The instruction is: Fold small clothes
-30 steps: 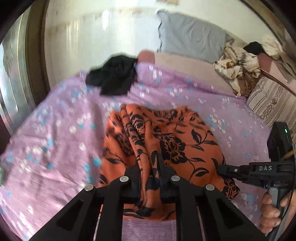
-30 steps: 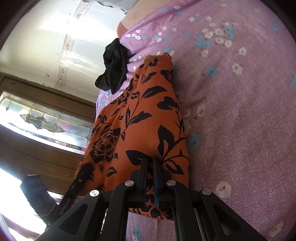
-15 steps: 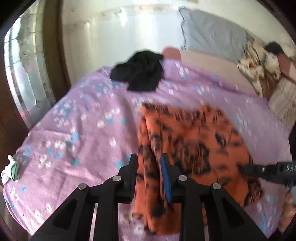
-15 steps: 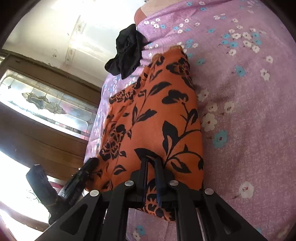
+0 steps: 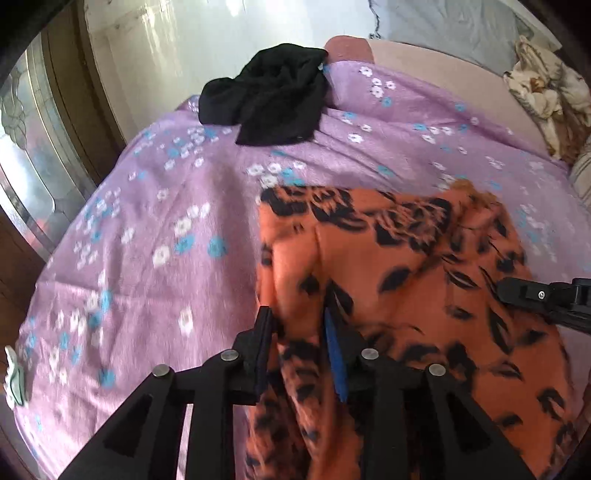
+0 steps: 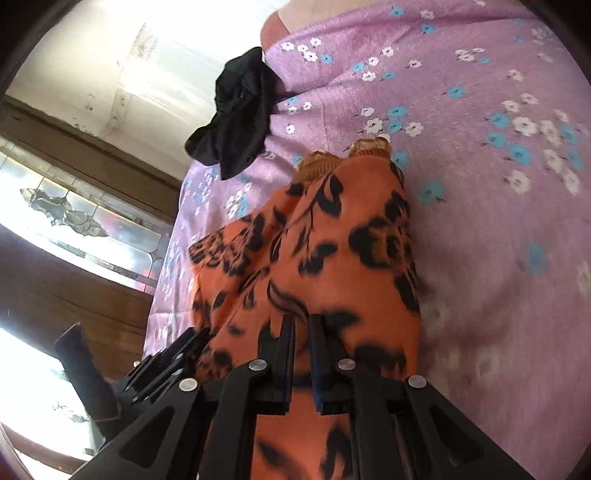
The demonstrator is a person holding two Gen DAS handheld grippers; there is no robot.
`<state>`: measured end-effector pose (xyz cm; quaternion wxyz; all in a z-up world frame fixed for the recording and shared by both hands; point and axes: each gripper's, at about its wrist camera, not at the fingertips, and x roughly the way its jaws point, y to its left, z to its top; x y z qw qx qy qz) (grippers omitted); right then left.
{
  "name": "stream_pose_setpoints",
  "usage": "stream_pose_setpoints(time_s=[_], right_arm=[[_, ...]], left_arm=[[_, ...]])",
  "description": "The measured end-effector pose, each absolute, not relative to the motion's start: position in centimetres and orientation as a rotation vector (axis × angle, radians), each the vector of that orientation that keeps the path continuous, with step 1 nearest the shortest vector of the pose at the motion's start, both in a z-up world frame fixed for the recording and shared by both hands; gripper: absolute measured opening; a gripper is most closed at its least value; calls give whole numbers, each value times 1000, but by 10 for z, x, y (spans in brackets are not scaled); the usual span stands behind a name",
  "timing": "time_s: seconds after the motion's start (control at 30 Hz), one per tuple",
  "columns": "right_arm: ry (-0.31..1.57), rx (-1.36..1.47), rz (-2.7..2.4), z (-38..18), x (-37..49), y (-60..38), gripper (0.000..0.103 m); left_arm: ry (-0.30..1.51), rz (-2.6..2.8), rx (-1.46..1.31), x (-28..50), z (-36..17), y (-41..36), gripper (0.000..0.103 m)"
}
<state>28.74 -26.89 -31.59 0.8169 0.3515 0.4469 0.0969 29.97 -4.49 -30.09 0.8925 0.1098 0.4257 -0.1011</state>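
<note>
An orange garment with black flowers (image 5: 406, 266) lies on the purple flowered bedsheet (image 5: 147, 240). My left gripper (image 5: 299, 325) is over the garment's left edge. Its jaws are opening, and a fold of the fabric still stands loosely between the pads. In the right wrist view, my right gripper (image 6: 302, 328) is shut on the orange garment (image 6: 332, 258), which also drapes beneath it. The left gripper (image 6: 173, 354) shows at the garment's left side, and the right gripper (image 5: 535, 295) reaches in from the right edge of the left wrist view.
A crumpled black garment (image 5: 269, 103) lies at the far edge of the sheet. A grey pillow (image 5: 443, 26) and a cream bundle of cloth (image 5: 543, 92) sit behind. A glazed wooden door (image 6: 74, 210) stands left of the bed. A small white-green object (image 5: 13, 376) sits by the sheet's left edge.
Both grippers have moved forward across the bed with the orange fabric, nearer the black garment. The left jaws, shut on the fabric a second ago, have spread apart.
</note>
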Motion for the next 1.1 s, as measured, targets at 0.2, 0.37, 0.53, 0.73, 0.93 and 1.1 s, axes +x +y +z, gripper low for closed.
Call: stream_pose_setpoints(time_s=[0.2, 0.37, 0.53, 0.73, 0.93, 1.1], right_arm=[[943, 720, 197, -322, 311, -269, 5], [922, 725, 183, -301, 286, -267, 11], [928, 639, 185, -275, 242, -249, 12], [950, 572, 152, -273, 188, -238, 13], [961, 571, 151, -292, 163, -235, 12], [954, 563, 132, -294, 165, -231, 12]], left_arm=[[855, -169, 285, 307, -301, -52, 38], [819, -137, 343, 288, -289, -57, 38], [807, -117, 270, 262, -271, -46, 40], [771, -63, 230, 239, -258, -36, 63], [764, -58, 238, 210, -259, -27, 78], [735, -83, 261, 190, -258, -26, 78]])
